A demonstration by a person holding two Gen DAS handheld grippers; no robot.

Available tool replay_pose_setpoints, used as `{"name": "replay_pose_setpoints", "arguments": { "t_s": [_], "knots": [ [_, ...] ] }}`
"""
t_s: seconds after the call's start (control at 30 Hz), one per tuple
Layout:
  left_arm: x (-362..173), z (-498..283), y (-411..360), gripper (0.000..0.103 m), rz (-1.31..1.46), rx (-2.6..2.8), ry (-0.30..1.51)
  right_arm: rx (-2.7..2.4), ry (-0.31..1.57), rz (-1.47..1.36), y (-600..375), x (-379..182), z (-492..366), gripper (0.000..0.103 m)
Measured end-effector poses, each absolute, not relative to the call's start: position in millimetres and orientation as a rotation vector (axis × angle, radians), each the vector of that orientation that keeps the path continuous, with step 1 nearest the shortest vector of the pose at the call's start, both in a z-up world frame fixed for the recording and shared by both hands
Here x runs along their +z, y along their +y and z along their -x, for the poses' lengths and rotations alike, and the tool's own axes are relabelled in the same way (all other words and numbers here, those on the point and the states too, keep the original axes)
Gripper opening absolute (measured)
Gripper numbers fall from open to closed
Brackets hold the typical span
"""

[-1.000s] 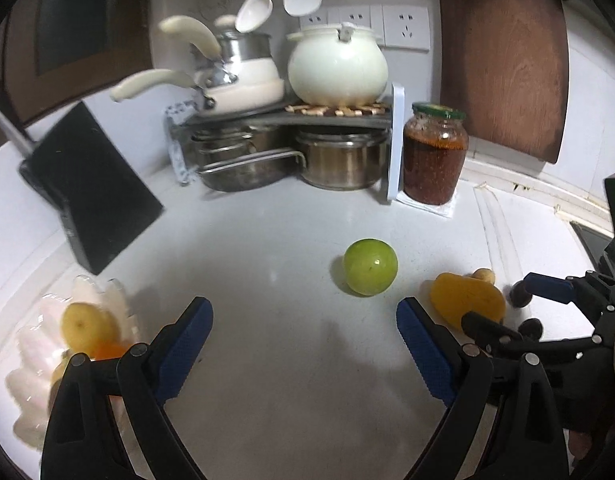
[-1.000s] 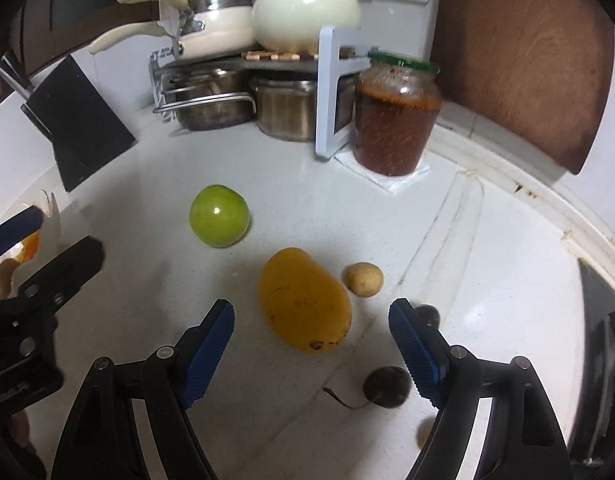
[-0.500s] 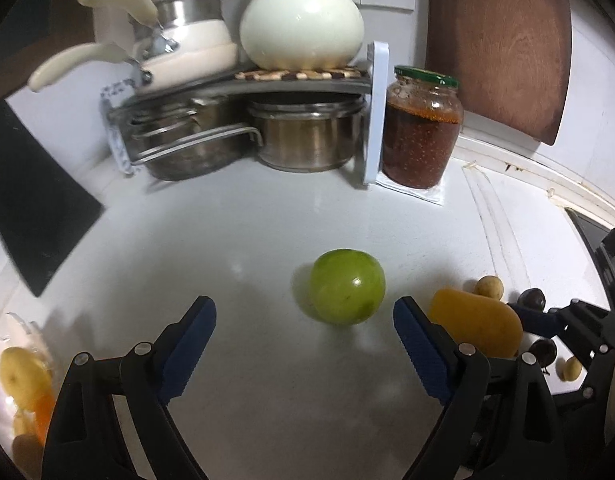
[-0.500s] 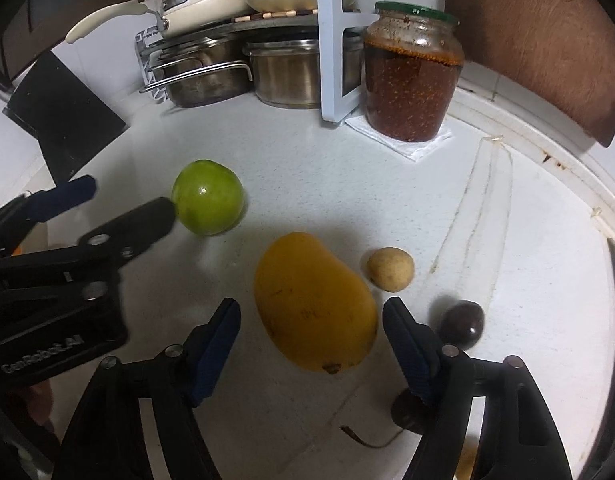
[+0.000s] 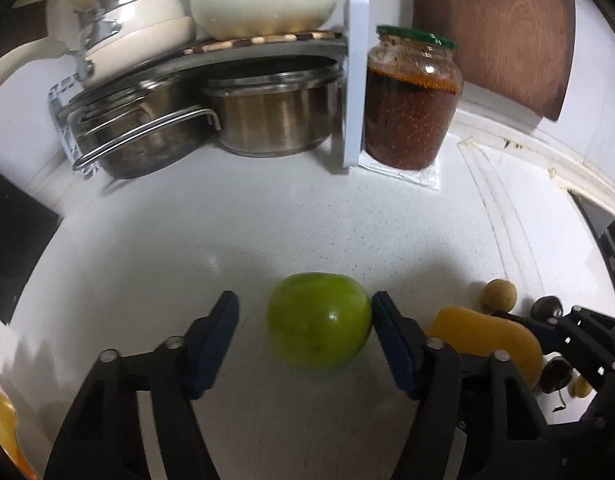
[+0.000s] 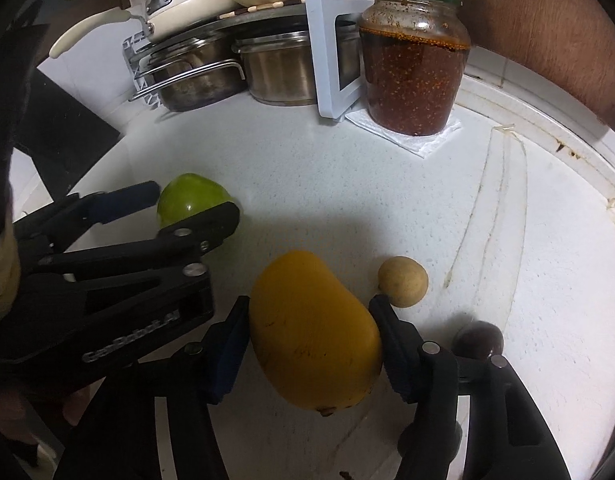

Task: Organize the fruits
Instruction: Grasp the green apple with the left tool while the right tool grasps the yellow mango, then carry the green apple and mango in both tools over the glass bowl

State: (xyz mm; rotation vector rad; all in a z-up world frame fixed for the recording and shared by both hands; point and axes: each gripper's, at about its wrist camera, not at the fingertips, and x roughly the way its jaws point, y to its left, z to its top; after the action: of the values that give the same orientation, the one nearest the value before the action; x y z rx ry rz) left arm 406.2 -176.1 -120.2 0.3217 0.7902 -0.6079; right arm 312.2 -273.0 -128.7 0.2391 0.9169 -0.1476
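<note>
A green apple [image 5: 319,320] is sitting on the white counter [image 5: 307,220] between the closing left tongs [image 5: 303,320]; one pad is touching it, the other standing clear. Just beside it, a mango [image 6: 313,332] is lying between the closing right tongs [image 6: 309,344], both pads at its sides. A glass jar [image 6: 413,60] is holding dark red paste beside stacked steel pots [image 5: 267,116].

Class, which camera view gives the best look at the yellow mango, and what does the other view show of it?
The right wrist view: the mango lies whole and central between the closing right gripper pads, which appear to touch both its sides. The left wrist view shows only part of it at the right edge, behind the gripper arms.
</note>
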Motion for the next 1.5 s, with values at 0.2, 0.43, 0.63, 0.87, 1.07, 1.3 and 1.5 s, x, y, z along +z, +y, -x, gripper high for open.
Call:
{"name": "replay_pose_setpoints", "arguments": {
  "t_s": [0.2, 0.43, 0.63, 0.87, 1.07, 1.3, 1.5],
  "knots": [
    [-123, -406, -179, 0.052, -0.31, -0.609, 0.801, -0.144, 0.905, -0.251, -275, -128, -312, 0.06],
    [-118, -395, -162, 0.052, -0.301, -0.537, 0.776, -0.16, 0.886, -0.26, -280, -129, -308, 0.06],
    [-109, -375, -139, 0.052, -0.288, -0.491, 0.748, -0.155, 0.883, -0.277, -279, -129, -300, 0.06],
    [-99, -346, -117, 0.052, -0.275, -0.455, 0.717, -0.129, 0.881, -0.286, -272, -126, -287, 0.06],
    [-91, -325, -99, 0.052, -0.241, -0.43, 0.707, -0.111, 0.848, -0.266, -261, -110, -274, 0.06],
    [-78, -298, -75, 0.052, -0.201, -0.386, 0.681, -0.085, 0.784, -0.232, -245, -83, -256, 0.06],
    [-61, -276, -49, 0.052, -0.168, -0.333, 0.643, -0.038, 0.741, -0.2, -225, -63, -244, 0.06]
  ]
}}
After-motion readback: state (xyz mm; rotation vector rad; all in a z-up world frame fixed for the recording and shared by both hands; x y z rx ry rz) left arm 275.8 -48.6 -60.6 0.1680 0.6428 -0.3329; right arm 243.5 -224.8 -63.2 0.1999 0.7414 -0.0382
